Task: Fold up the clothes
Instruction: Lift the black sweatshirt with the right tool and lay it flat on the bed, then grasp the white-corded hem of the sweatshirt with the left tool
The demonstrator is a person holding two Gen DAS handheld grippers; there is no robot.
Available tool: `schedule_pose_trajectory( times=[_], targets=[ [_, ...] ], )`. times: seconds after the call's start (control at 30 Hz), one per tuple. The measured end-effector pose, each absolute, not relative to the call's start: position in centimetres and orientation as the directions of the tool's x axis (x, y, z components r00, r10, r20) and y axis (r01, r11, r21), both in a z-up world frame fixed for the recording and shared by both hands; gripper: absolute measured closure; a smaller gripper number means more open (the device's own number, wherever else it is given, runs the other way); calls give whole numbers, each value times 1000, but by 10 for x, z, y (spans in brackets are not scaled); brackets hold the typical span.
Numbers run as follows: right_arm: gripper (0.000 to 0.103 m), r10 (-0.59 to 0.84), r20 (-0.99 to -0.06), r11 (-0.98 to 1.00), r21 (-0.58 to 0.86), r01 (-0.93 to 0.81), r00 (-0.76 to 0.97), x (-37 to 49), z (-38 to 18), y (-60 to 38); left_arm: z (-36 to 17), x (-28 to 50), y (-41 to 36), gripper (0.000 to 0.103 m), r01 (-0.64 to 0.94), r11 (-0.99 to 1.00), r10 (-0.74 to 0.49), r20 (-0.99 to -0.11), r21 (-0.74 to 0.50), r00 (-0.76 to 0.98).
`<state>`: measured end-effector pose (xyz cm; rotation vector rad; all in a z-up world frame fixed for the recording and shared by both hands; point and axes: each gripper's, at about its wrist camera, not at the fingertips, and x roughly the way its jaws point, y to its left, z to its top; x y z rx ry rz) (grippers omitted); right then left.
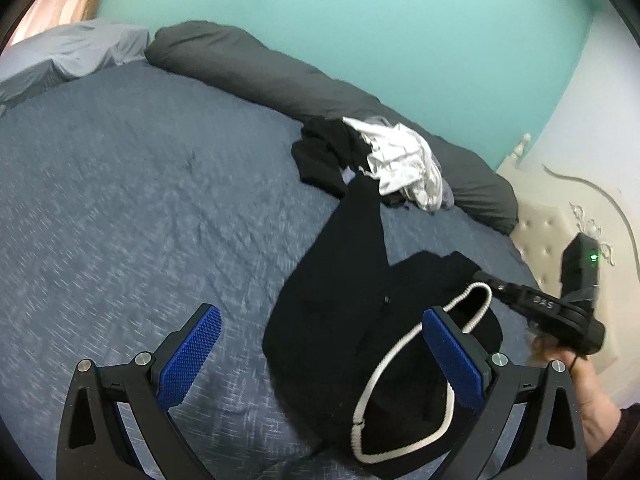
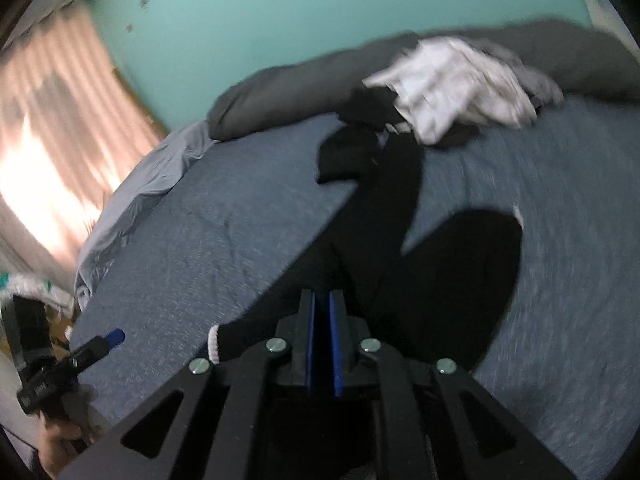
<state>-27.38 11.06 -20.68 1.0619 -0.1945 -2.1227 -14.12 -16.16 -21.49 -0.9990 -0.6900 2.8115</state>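
The left gripper (image 1: 320,360) is wide open, holding nothing. The right gripper (image 2: 322,344) is almost closed over the black garment (image 1: 340,320); any grip is unclear. The blanket (image 1: 140,200) lies free to the left.

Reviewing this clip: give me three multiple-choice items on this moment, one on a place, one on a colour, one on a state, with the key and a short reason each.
1. Where does the pile of unfolded clothes lie?
A. Against the dark grey bolster at the far edge of the bed
B. On the floor
C. On the light grey pillow

2. What colour is the cord trim on the black garment?
A. Red
B. White
C. Green

3. How does the left gripper stand?
A. Shut on the garment
B. Shut on nothing
C. Open

Key: 1 A, the pile sits by the bolster; 2 B, the cord is white against black cloth; 3 C, its blue pads stand wide apart.
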Motion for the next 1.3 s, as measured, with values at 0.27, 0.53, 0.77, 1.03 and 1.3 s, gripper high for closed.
schedule_pose_trajectory(
  times=[0.27, 0.53, 0.77, 1.03, 1.3],
  targets=[
    [76, -694, -549, -717, 471, 513, -466, -248, -228, 146, -244, -150, -154, 0, 70, -894, 247, -615, -443, -749],
    [56, -694, -497, -720, 505, 476, -521, -214, -235, 177, -245, -147, -143, 0, 55, -901, 254, -626, -430, -738],
    [54, -667, -501, -743, 495, 450, -551, -209, -247, 198, -236, -150, -110, 1, -15, -917, 284, -625, -399, -727],
    [53, -635, -512, -765, 523, 376, -578, -222, -257, 226, -233, -160, -81, 1, -57, -916, 318, -635, -396, -704],
    [53, -655, -526, -748, 555, 364, -543, -228, -267, 223, -222, -160, -72, 1, -78, -917, 327, -628, -391, -706]
  ],
)
